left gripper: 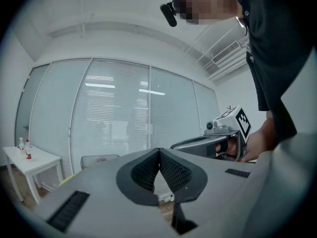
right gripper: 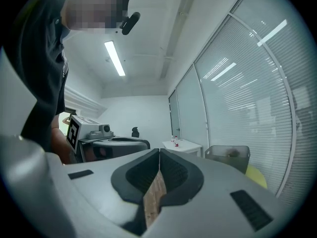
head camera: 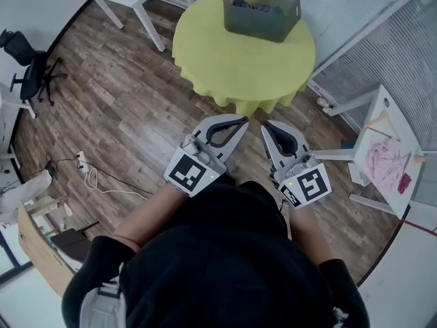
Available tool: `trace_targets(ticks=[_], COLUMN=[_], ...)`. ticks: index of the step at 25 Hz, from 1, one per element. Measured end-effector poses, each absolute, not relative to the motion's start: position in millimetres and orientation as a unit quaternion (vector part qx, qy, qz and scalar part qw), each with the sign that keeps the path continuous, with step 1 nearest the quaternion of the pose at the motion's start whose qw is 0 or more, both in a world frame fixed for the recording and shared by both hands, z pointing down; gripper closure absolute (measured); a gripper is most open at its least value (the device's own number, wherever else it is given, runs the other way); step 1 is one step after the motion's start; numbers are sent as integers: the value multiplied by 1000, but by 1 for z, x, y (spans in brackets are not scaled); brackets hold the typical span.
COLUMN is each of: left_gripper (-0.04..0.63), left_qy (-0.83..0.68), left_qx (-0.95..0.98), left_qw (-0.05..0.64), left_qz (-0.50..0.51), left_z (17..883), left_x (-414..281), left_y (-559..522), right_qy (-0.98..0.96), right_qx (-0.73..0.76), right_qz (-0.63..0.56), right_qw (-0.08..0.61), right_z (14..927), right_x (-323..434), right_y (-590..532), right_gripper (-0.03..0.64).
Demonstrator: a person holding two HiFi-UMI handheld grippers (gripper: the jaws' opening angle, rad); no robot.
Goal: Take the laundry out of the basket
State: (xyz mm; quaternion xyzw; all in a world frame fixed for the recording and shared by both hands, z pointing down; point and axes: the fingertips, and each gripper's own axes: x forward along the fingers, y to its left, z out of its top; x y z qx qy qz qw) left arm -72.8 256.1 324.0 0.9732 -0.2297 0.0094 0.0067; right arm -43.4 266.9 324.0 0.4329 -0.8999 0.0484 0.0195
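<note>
**Grippers shut, empty, and well short of the basket**

The left gripper (head camera: pixel 240 123) and right gripper (head camera: pixel 266 125) are held side by side just in front of the person's body. Each has its jaws pressed together on nothing. This reads as a ready pose, with the reach not yet begun.

The basket (head camera: pixel 262 27) stands on the far part of the round table (head camera: pixel 239 74), well apart from both grippers. Dark laundry (head camera: pixel 254 3) lies inside, so the task looks unstarted.

Only the head view looks down into the basket and shows the clothes. It alone also shows a pink cloth (head camera: pixel 386 162) on a white rack at the right.

The gripper views look level across the room. They show the ribbed pads meeting at the tips, which the head view shows less plainly. In them the basket is only a grey wall, with its contents hard to make out.
</note>
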Motion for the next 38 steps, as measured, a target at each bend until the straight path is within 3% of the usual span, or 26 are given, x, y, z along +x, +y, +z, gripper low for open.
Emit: trace_targets(ticks=[20,38], left_gripper=[586,586], left_qy=[-239,-254], left_qx=[971,966], left_qw=[20,27], left_qz=[20,38], left_z=[328,335], left_x=[-27,69], left_y=[154,51], right_qy=[-902,-910], right_qx=[427,409], right_qz=[58,63], right_qw=[10,20], right_z=[327,333], right_x=[8,103], right_y=[162,59], right_gripper=[592,592])
